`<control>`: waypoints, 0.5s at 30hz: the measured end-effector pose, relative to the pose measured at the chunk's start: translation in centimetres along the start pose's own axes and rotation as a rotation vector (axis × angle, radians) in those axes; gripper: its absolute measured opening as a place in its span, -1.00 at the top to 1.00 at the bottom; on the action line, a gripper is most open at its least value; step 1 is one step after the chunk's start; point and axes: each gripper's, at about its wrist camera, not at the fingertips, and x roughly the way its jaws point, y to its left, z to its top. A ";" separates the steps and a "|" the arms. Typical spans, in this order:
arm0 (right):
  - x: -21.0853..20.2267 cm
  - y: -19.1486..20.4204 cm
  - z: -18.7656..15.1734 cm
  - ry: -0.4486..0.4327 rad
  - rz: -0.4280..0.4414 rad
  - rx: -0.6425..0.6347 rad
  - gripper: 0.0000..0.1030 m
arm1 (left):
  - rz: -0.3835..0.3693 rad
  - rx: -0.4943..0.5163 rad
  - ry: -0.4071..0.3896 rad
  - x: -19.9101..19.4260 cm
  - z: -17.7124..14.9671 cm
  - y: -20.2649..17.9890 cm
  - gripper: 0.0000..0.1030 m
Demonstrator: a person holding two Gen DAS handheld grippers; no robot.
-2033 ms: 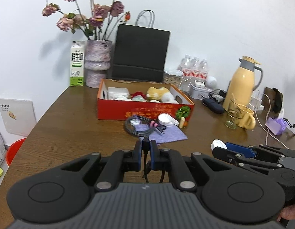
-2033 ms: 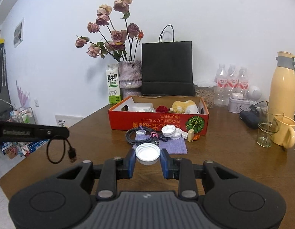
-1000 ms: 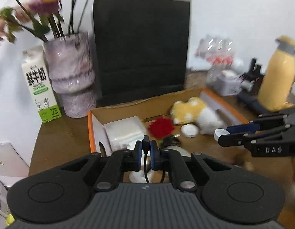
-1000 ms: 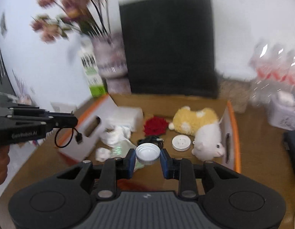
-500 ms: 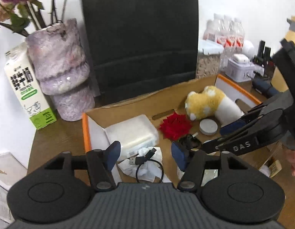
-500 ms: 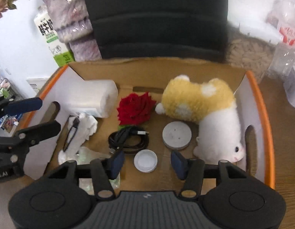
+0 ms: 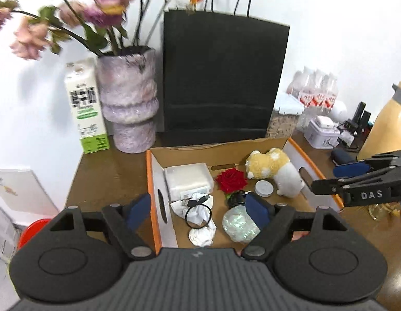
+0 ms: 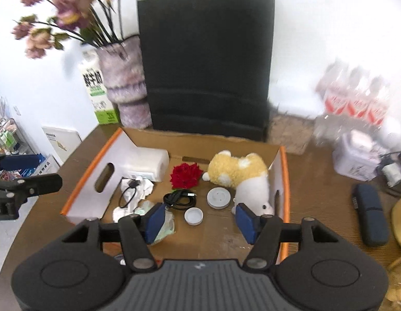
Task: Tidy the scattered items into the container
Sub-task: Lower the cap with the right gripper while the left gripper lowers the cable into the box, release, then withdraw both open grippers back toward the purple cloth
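1. While both pairs of tongs hang above the cardboard box (image 8: pixel 283 171), the left tongs (image 7: pixel 198 208) stand wide apart with nothing between their blue pads, over the box's left wall.
2. The right tongs (image 8: pixel 198 219) are likewise spread apart and empty, above the box's near edge.
3. On the box floor, just beyond the right tongs, lies a white bottle cap (image 8: pixel 193 216), open side up.
4. Left of the box's centre, a short black USB cable (image 7: pixel 196 211) rests on crumpled white tissue (image 7: pixel 201 233).
5. A coiled black cable (image 8: pixel 180 199) lies near the box's middle, just in front of the red rose (image 8: pixel 185 175).
6. A round white disc (image 8: pixel 219 197) sits beside the plush dog (image 8: pixel 242 178), which lies against the box's right wall.
7. A white packet (image 8: pixel 146 164) fills the box's far left corner.
8. Behind the box on the worktop (image 8: pixel 319 202) stand a black paper bag (image 8: pixel 205 62), a vase of flowers (image 8: pixel 124 83) and a milk carton (image 8: pixel 96 90).
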 end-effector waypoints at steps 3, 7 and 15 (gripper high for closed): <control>-3.3 0.7 -1.1 -0.055 -0.013 -0.016 -0.24 | 0.041 -0.076 -0.004 -2.7 -0.8 -0.5 -0.68; -6.6 1.7 -3.7 -0.117 0.002 -0.044 -0.32 | 0.065 -0.161 -0.028 -6.0 -3.9 -1.1 -0.69; -9.5 3.1 -10.6 -0.153 0.028 -0.079 -0.33 | 0.156 -0.083 -0.104 -10.7 -10.0 -3.8 -0.79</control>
